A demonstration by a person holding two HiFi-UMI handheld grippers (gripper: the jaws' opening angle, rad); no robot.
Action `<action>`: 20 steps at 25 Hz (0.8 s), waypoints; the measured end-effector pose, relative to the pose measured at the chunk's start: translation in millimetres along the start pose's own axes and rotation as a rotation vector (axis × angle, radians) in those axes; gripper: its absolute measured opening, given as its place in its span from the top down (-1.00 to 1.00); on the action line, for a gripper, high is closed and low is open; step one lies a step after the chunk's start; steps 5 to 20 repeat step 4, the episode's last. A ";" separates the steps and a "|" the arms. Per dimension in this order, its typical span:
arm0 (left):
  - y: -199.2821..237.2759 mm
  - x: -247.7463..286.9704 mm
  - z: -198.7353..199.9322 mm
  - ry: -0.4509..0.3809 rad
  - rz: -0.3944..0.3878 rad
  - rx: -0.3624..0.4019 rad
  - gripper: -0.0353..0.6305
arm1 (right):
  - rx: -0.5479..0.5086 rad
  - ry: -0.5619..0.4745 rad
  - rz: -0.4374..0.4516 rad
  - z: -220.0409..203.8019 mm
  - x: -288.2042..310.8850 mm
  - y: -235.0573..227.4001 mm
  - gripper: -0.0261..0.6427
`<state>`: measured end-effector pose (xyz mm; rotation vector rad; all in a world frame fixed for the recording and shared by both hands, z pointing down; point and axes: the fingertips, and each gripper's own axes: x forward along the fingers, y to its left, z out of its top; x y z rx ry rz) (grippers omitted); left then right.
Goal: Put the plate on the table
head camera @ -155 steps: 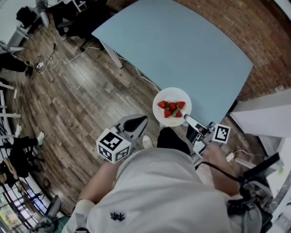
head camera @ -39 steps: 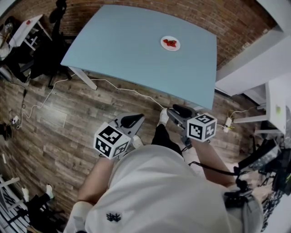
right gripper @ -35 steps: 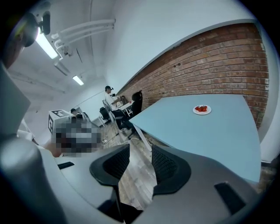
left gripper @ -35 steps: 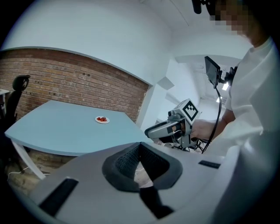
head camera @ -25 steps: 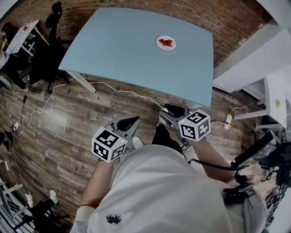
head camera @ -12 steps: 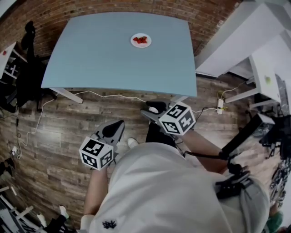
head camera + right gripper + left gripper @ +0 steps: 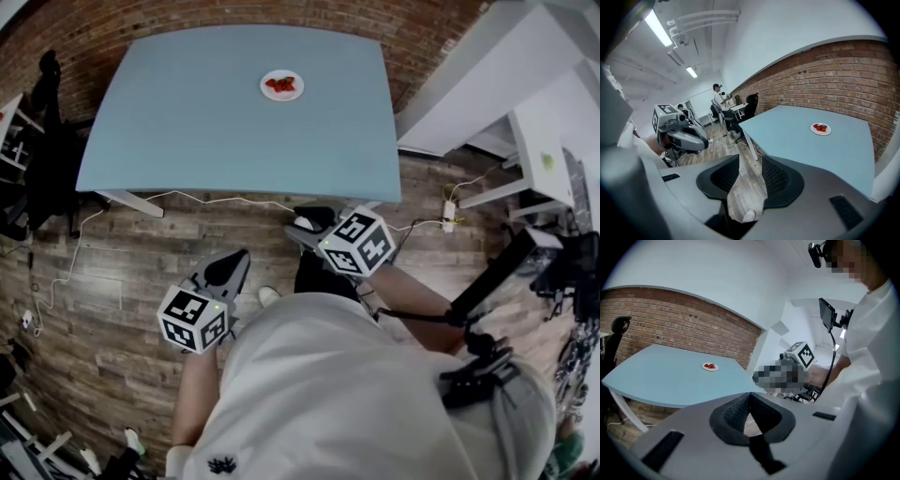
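The white plate [image 7: 281, 85] with several strawberries rests on the far part of the light blue table [image 7: 234, 141]. It shows small in the left gripper view [image 7: 710, 366] and the right gripper view [image 7: 820, 128]. Both grippers hang over the wood floor, well short of the table's near edge. My left gripper [image 7: 223, 270] has its jaws touching at the tips [image 7: 749, 398] with nothing in them. My right gripper [image 7: 309, 221] has a narrow gap between its pads [image 7: 751, 161], through which floor shows.
White desks [image 7: 487, 84] stand to the right of the table. A cable [image 7: 216, 200] and a power strip [image 7: 448, 220] lie on the floor by the table's near edge. A black chair [image 7: 42, 141] stands left. People stand far back [image 7: 717, 99].
The plate was in my right gripper at the table's edge; it now rests on the table, free. I have backed away, and both grippers are off the table.
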<state>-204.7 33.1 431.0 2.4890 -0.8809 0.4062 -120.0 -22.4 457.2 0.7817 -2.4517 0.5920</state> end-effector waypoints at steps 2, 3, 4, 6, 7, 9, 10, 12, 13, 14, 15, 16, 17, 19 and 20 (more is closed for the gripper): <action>3.9 4.4 2.9 0.001 0.001 -0.001 0.89 | -0.025 0.008 -0.009 2.9 3.0 -6.9 0.44; 6.0 6.9 4.4 0.001 0.001 -0.001 0.89 | -0.035 0.011 -0.012 4.5 4.6 -10.5 0.44; 8.1 9.3 6.0 0.001 0.002 -0.001 0.89 | -0.043 0.013 -0.014 6.1 6.2 -14.1 0.44; 8.1 9.3 6.0 0.001 0.002 -0.001 0.89 | -0.043 0.013 -0.014 6.1 6.2 -14.1 0.44; 8.1 9.3 6.0 0.001 0.002 -0.001 0.89 | -0.043 0.013 -0.014 6.1 6.2 -14.1 0.44; 8.1 9.3 6.0 0.001 0.002 -0.001 0.89 | -0.043 0.013 -0.014 6.1 6.2 -14.1 0.44; 8.1 9.3 6.0 0.001 0.002 -0.001 0.89 | -0.043 0.013 -0.014 6.1 6.2 -14.1 0.44; 8.1 9.3 6.0 0.001 0.002 -0.001 0.89 | -0.043 0.013 -0.014 6.1 6.2 -14.1 0.44; 8.1 9.3 6.0 0.001 0.002 -0.001 0.89 | -0.043 0.013 -0.014 6.1 6.2 -14.1 0.44; 8.1 9.3 6.0 0.001 0.002 -0.001 0.89 | -0.043 0.013 -0.014 6.1 6.2 -14.1 0.44; 8.1 9.3 6.0 0.001 0.002 -0.001 0.89 | -0.043 0.013 -0.014 6.1 6.2 -14.1 0.44; 8.1 9.3 6.0 0.001 0.002 -0.001 0.89 | -0.043 0.013 -0.014 6.1 6.2 -14.1 0.44; 8.1 9.3 6.0 0.001 0.002 -0.001 0.89 | -0.043 0.013 -0.014 6.1 6.2 -14.1 0.44; 8.1 9.3 6.0 0.001 0.002 -0.001 0.89 | -0.043 0.013 -0.014 6.1 6.2 -14.1 0.44; 8.1 9.3 6.0 0.001 0.002 -0.001 0.89 | -0.043 0.013 -0.014 6.1 6.2 -14.1 0.44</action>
